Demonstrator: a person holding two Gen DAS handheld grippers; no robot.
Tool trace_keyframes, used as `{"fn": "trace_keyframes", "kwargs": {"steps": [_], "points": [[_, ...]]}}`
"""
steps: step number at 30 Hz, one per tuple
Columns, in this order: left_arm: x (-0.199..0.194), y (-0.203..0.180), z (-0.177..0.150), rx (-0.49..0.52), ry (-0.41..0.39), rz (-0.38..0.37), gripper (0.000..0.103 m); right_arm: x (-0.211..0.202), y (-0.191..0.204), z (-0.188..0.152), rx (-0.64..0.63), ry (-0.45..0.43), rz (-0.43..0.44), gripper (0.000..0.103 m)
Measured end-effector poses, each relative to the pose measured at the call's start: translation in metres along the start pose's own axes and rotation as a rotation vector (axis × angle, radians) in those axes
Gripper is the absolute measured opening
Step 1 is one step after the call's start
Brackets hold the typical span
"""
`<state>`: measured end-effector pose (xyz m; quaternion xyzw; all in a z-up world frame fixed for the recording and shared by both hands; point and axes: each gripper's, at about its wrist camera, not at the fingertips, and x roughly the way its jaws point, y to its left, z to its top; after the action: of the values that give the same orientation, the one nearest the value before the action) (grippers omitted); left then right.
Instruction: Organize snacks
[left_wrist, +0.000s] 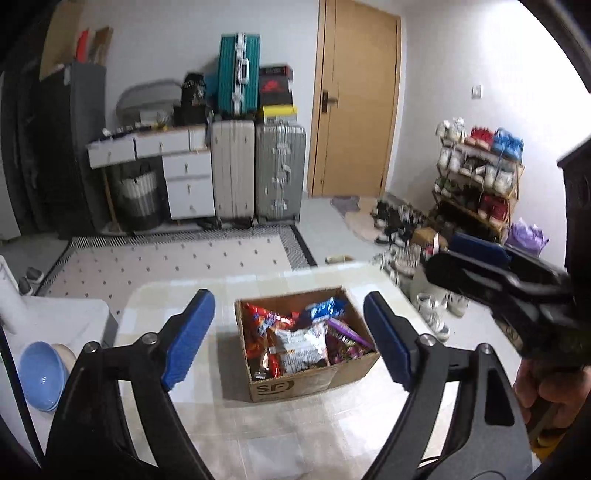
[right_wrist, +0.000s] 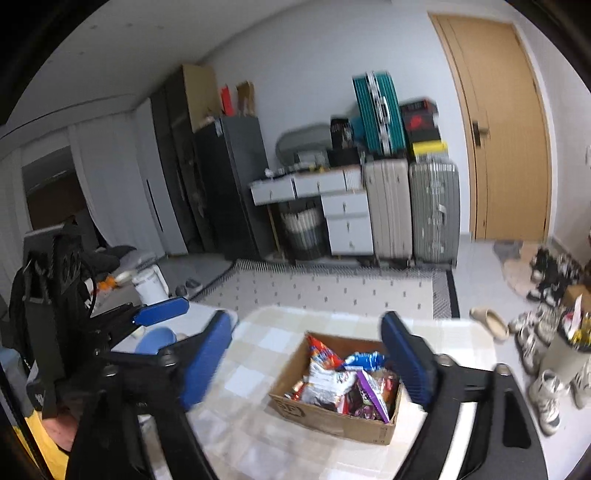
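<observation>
Checked cloth covers the bench, which carries a cardboard box near its middle. Snack packets fill that box: red, silver, purple and blue wrappers heaped together. Both tools hang above the bench, apart from the box. Blue pads of the left tool stand spread with nothing between them, and the right tool is likewise spread and empty.
</observation>
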<state>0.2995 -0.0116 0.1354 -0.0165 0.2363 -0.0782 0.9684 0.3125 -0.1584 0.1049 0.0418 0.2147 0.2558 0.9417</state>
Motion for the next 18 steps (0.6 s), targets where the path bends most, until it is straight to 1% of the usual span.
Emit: {"fn": "trace_keyframes", "kwargs": {"steps": [2,3,5,6,9,10,12,15,18], "points": [[-0.034,-0.002,0.005,-0.017,-0.069,0.017,0.084,-0.024,0.010,-0.003,-0.017,-0.048,-0.030,0.092],[-0.047,-0.002,0.008,-0.018,-0.096,0.022,0.086,-0.036,0.014,-0.004,-0.020,-0.067,-0.033,0.093],[-0.080,-0.008,0.011,-0.008,-0.152,0.039,0.093,-0.062,0.023,-0.010,-0.021,-0.116,-0.031,0.094],[-0.091,-0.011,0.013,-0.004,-0.166,0.047,0.102,-0.075,0.029,-0.013,-0.026,-0.140,-0.040,0.097],[-0.135,-0.023,0.010,0.033,-0.225,0.061,0.102,-0.102,0.040,-0.017,-0.052,-0.179,-0.046,0.101],[-0.145,-0.025,0.008,0.040,-0.232,0.067,0.102,-0.116,0.046,-0.021,-0.067,-0.204,-0.047,0.102],[-0.167,-0.030,0.000,0.043,-0.241,0.082,0.102,-0.129,0.052,-0.026,-0.087,-0.213,-0.052,0.102],[-0.190,-0.030,-0.012,0.013,-0.237,0.062,0.102,-0.149,0.061,-0.039,-0.106,-0.229,-0.068,0.102],[-0.208,-0.028,-0.025,-0.006,-0.238,0.078,0.102,-0.164,0.065,-0.054,-0.120,-0.237,-0.082,0.102]]}}
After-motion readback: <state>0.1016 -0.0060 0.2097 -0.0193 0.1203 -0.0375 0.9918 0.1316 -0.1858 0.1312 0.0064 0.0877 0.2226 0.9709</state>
